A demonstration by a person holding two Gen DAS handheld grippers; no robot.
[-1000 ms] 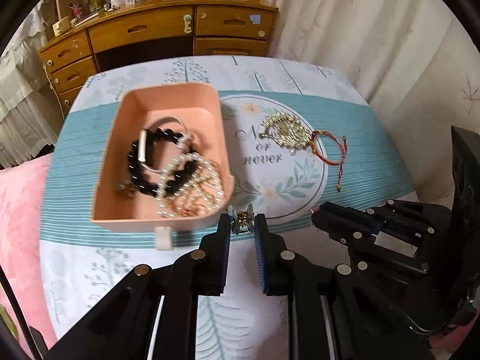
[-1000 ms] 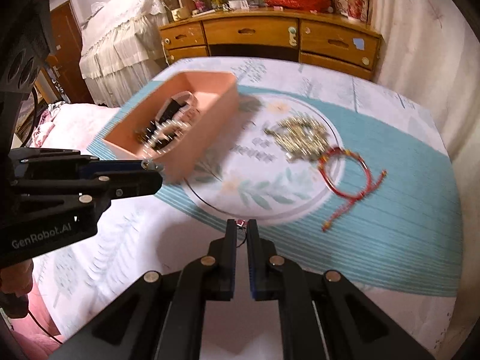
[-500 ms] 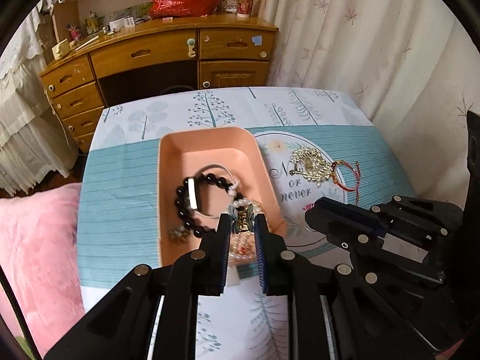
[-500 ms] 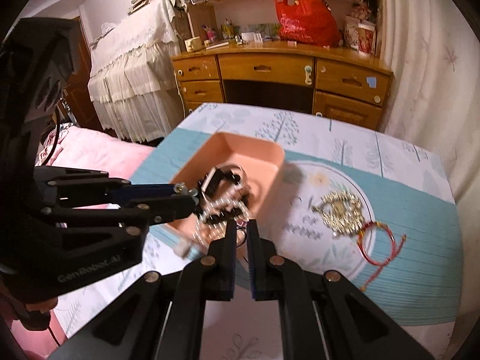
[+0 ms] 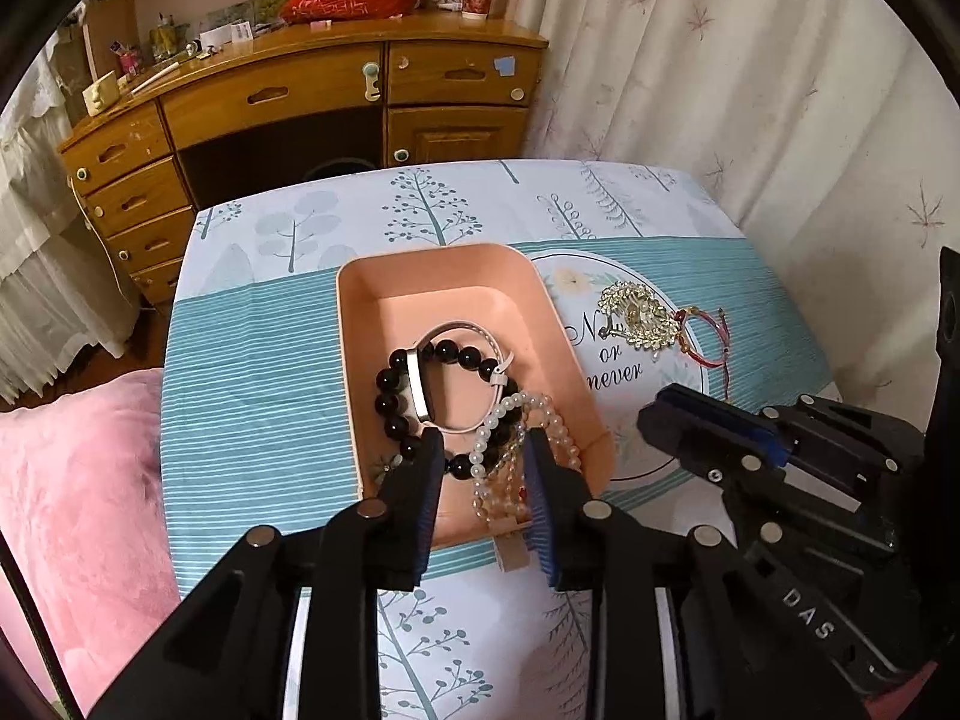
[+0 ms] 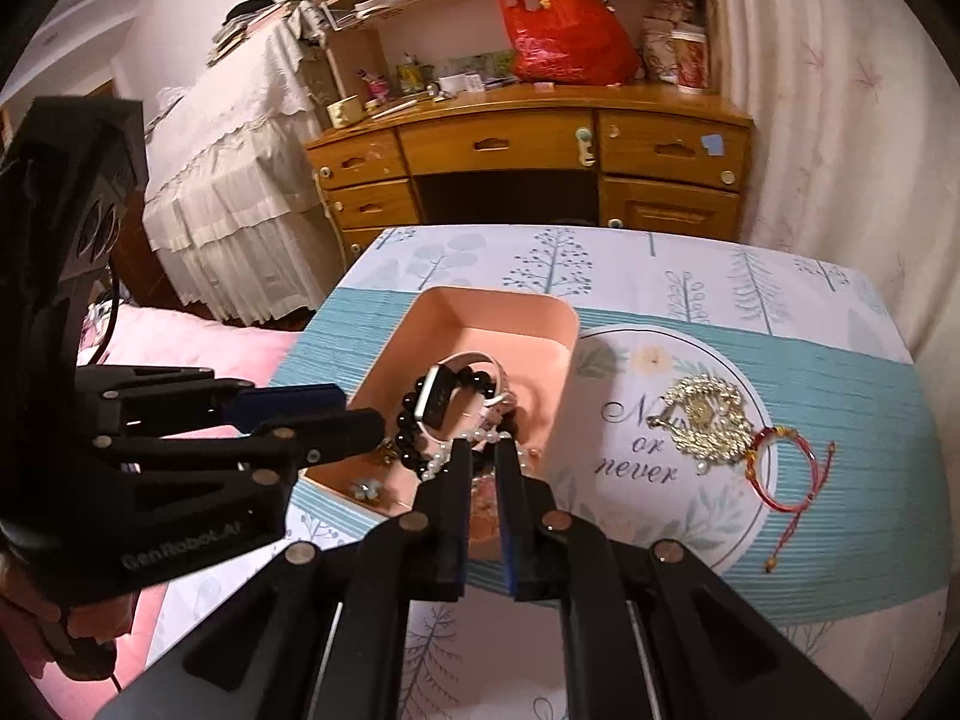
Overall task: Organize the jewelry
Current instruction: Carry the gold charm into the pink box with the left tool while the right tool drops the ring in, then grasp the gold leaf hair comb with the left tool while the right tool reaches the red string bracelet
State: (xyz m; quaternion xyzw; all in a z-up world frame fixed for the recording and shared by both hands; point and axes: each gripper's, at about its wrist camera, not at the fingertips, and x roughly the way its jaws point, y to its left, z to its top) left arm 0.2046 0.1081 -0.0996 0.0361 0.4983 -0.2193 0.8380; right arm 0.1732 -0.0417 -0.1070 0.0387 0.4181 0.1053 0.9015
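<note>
Black plastic left claw [image 5: 483,450], blue-padded fingers [image 5: 427,498], silver round screws, right claw [image 6: 485,456] alike, white "GenRobot.AI" lettering

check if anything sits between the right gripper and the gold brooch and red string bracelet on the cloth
Nothing visible does. The gold brooch and red string bracelet lie on bare cloth right of the pink tray; the right gripper hangs over the tray's near end, with open cloth between.

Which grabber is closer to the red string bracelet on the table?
The right gripper is closer. The red string bracelet lies on the tablecloth off to its right side. The left gripper hangs over the pink tray, farther from the bracelet, with the right one between them.
</note>
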